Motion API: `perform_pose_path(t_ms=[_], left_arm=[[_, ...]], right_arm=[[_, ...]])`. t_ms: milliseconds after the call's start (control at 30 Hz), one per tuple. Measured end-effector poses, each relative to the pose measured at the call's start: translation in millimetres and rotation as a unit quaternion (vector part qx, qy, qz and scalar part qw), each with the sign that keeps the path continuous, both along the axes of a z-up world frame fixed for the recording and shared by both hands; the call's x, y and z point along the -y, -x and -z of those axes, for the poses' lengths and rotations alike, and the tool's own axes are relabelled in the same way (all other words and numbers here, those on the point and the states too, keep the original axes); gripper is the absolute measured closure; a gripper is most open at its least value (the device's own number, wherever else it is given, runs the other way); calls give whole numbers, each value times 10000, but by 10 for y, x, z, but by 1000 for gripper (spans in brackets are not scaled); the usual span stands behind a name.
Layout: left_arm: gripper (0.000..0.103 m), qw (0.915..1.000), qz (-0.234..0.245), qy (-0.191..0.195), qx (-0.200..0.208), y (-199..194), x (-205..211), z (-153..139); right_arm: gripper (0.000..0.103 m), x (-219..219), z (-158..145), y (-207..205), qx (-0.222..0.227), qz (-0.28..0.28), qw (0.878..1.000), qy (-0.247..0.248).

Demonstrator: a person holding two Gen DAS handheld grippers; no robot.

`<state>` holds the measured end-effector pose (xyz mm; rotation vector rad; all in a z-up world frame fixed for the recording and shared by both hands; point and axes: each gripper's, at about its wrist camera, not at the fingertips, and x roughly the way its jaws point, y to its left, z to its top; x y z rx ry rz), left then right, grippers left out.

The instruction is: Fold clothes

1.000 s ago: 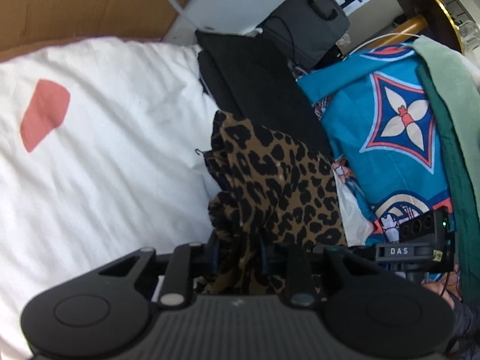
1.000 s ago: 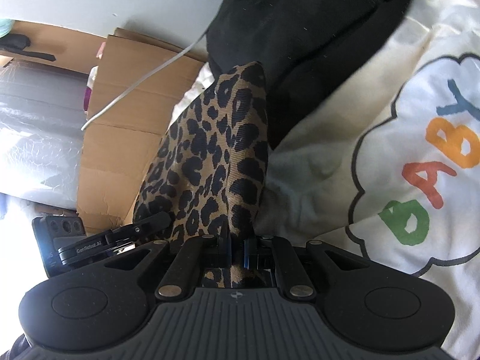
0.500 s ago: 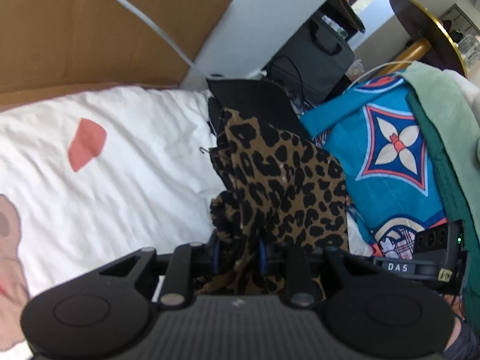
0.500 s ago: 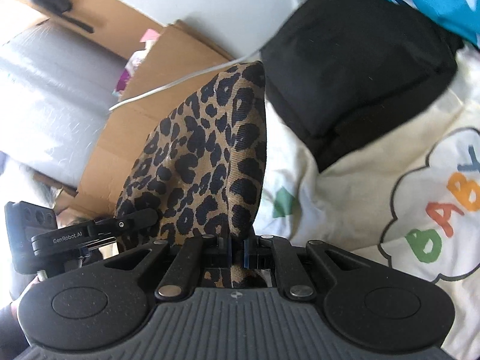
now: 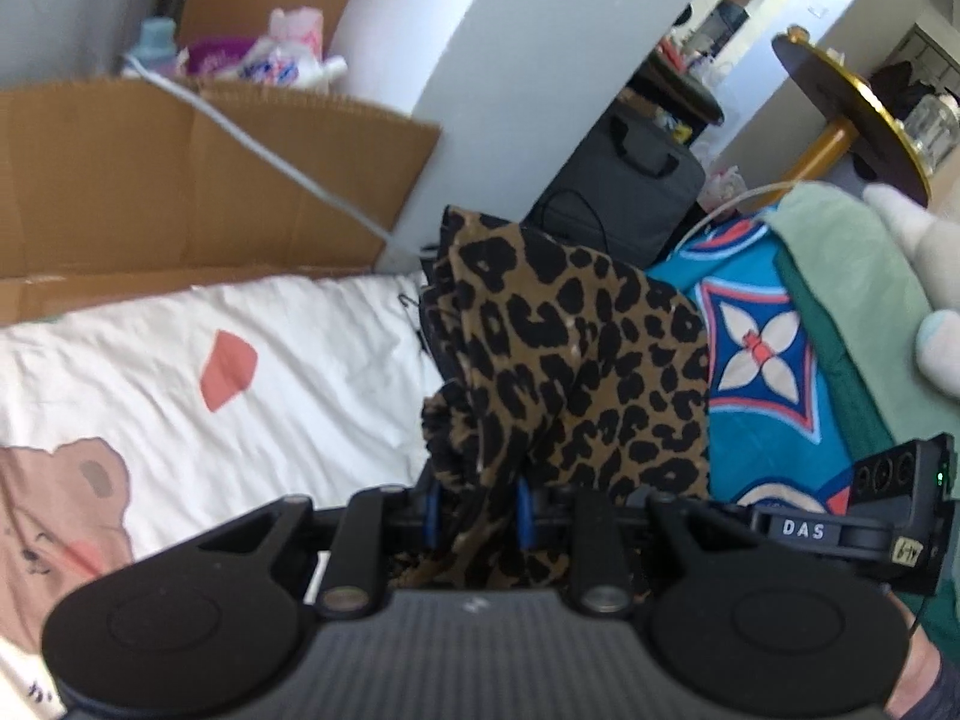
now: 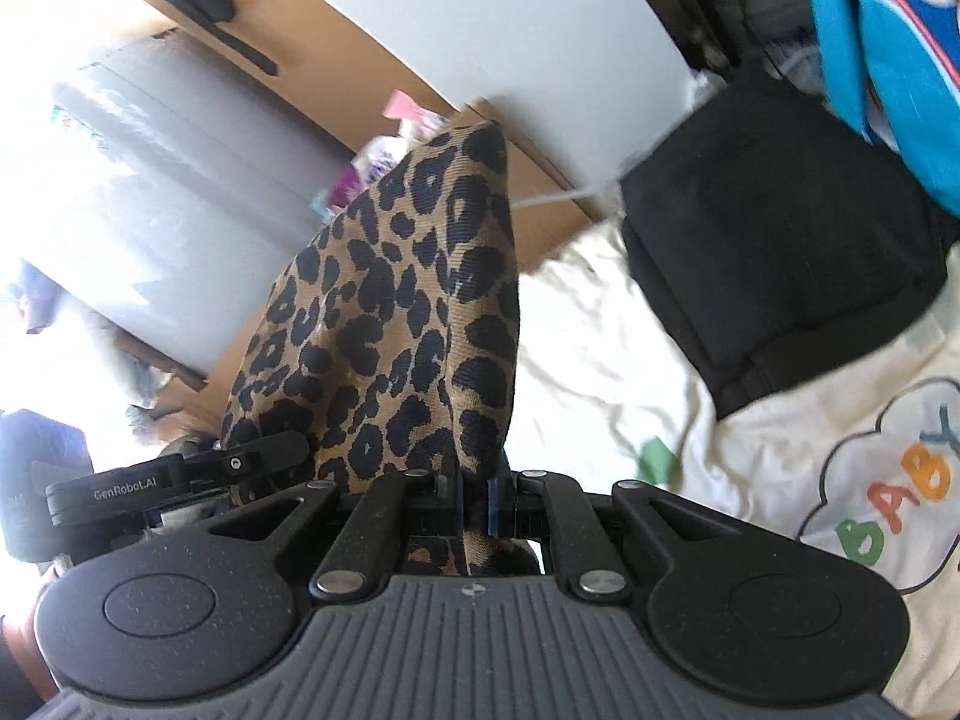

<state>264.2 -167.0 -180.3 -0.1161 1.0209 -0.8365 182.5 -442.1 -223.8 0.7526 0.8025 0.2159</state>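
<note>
Both grippers clamped on the leopard-print garment (image 5: 570,372)
Your left gripper (image 5: 477,507) and right gripper (image 6: 474,504) pinch it; cloth rises up-frame from each.

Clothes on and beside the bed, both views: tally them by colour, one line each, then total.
Leopard print: 1, the garment clamped by left gripper and right gripper
Black: 1
Blue patterned: 1
Pale green: 1
Dark green: 1
Total: 5
</note>
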Motion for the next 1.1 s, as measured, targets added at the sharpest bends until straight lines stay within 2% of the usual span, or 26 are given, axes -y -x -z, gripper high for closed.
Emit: perform_pose_path(t_ms=[500, 667, 867, 1100], left_arm=[[78, 9972, -487, 195, 537, 443, -270, -1206], [78, 9946, -615, 365, 746, 624, -364, -1576], [78, 9906, -794, 595, 938, 834, -519, -1908], [78, 9856, -972, 855, 1090, 1045, -643, -2179]], right_arm=[[98, -180, -1292, 156, 491, -226, 9982, 255], [98, -229, -1777, 259, 706, -305, 9963, 385], [98, -321, -2293, 395, 935, -454, 9928, 601], [98, -412, -2760, 613, 1177, -507, 9882, 836]])
